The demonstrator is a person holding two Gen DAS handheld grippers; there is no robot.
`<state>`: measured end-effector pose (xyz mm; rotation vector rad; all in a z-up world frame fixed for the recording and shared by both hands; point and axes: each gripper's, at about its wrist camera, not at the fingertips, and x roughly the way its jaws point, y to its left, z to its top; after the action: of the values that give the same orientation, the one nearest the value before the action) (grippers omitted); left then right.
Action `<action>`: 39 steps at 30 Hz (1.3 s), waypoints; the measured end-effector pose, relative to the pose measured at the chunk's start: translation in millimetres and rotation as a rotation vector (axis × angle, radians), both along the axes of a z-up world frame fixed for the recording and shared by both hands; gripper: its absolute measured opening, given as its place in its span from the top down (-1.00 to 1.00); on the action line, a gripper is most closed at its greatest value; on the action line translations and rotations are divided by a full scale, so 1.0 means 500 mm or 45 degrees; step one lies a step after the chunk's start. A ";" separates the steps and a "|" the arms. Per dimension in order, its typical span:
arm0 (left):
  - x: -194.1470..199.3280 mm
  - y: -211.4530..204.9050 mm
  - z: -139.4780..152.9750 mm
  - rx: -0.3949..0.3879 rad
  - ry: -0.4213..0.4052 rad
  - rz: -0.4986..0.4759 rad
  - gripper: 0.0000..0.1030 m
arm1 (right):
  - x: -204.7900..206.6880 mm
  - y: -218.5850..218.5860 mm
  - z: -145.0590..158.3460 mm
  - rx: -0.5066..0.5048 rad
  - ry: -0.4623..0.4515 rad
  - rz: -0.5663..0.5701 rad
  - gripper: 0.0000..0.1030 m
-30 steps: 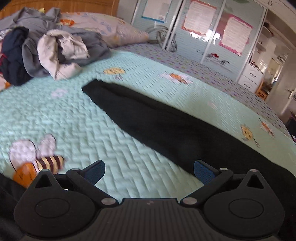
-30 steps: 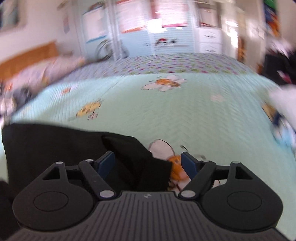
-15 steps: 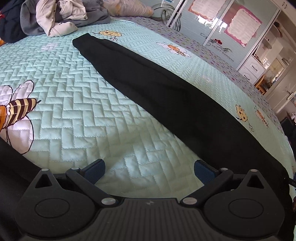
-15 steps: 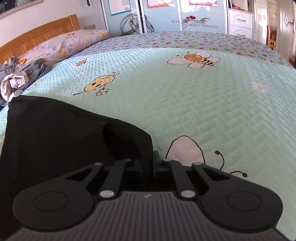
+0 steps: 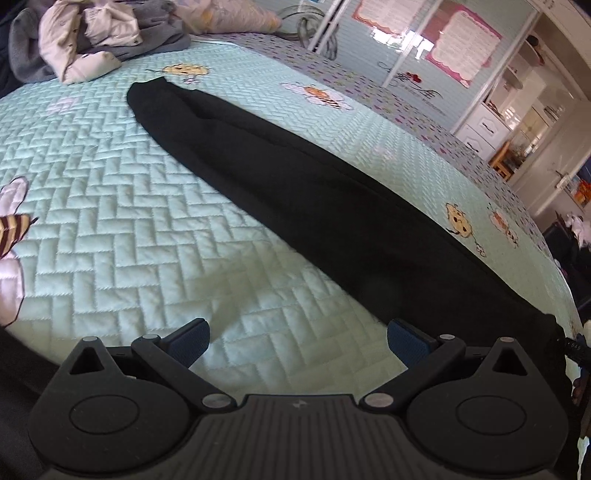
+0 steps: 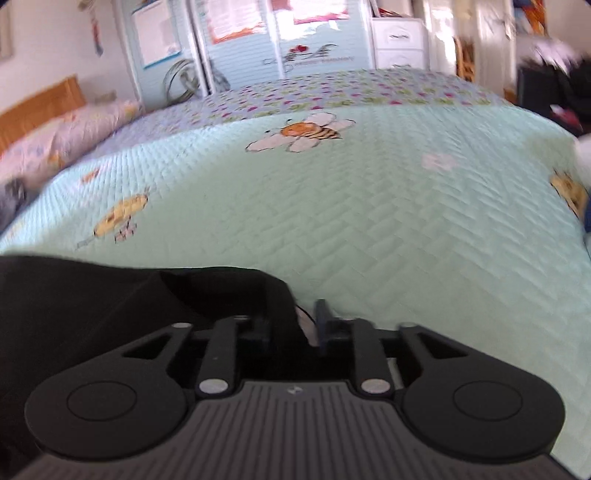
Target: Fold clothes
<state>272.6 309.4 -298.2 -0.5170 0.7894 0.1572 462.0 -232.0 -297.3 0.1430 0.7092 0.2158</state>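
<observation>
A long black garment (image 5: 303, 192), like folded trousers, lies stretched flat on the mint quilted bedspread (image 5: 110, 206), running from upper left to lower right. My left gripper (image 5: 297, 338) hovers open just above the quilt beside the garment's near edge, with nothing between its blue pads (image 5: 406, 338). In the right wrist view the same black garment (image 6: 92, 295) fills the lower left, and my right gripper (image 6: 295, 325) is shut on its bunched corner, lifted slightly off the bed.
A heap of unfolded clothes (image 5: 85, 40) sits at the head of the bed by a pillow (image 5: 229, 14). Wardrobe doors (image 6: 280, 40) and a white drawer unit (image 6: 399, 40) stand beyond the far side. The quilt (image 6: 369, 206) lies flat past the garment.
My right gripper shut on the garment's corner and has raised it a little, swinging its view. My left gripper dropped close to the quilt beside the garment and stays open.
</observation>
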 end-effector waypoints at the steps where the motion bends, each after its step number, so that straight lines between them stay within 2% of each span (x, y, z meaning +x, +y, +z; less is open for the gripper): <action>1: 0.003 -0.003 -0.002 -0.007 0.015 -0.009 -0.99 | -0.015 -0.010 0.008 0.012 -0.003 -0.020 0.27; 4: -0.008 -0.019 -0.002 -0.056 0.007 -0.084 -0.99 | -0.087 -0.042 0.037 0.097 -0.004 -0.045 0.16; 7: -0.036 -0.040 0.000 -0.108 -0.023 -0.166 -0.99 | -0.191 -0.072 0.056 0.201 0.033 -0.029 -0.07; 9: -0.059 -0.056 0.000 -0.153 -0.038 -0.224 -0.98 | -0.278 -0.080 0.055 0.187 0.059 -0.018 -0.27; 14: -0.122 -0.115 0.010 -0.189 -0.060 -0.371 -0.98 | -0.464 -0.086 0.030 0.150 0.164 -0.133 -0.33; 16: -0.144 -0.140 0.014 -0.175 -0.068 -0.421 -0.98 | -0.519 -0.087 0.023 0.213 0.190 -0.199 -0.34; 21: -0.191 -0.173 0.015 -0.152 -0.077 -0.450 -0.98 | -0.584 -0.066 0.009 0.482 0.209 -0.239 -0.34; 26: -0.243 -0.165 0.017 -0.170 -0.080 -0.430 -0.98 | -0.566 -0.029 -0.008 0.611 0.236 -0.310 -0.36; 28: -0.265 -0.152 0.022 -0.167 -0.087 -0.409 -0.98 | -0.555 -0.016 -0.009 0.667 0.236 -0.321 -0.23; 29: -0.275 -0.143 0.024 -0.172 -0.089 -0.396 -0.99 | -0.550 -0.011 -0.012 0.694 0.238 -0.323 0.08; 30: -0.286 -0.135 0.026 -0.176 -0.091 -0.382 -0.98 | -0.547 -0.007 -0.018 0.703 0.249 -0.346 0.52; 31: -0.296 -0.127 0.028 -0.180 -0.092 -0.369 -0.98 | -0.549 -0.005 -0.021 0.712 0.251 -0.371 0.71; 33: -0.313 -0.107 0.037 -0.176 -0.096 -0.349 -0.98 | -0.555 -0.001 -0.026 0.729 0.253 -0.419 0.83; 39: -0.351 -0.056 0.050 -0.169 -0.113 -0.313 -0.99 | -0.665 -0.008 0.027 0.610 0.135 -0.553 0.88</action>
<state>97.2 281.6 -273.4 -0.5440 0.7729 -0.1460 129.7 -236.0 -283.8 0.7624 0.7046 -0.0431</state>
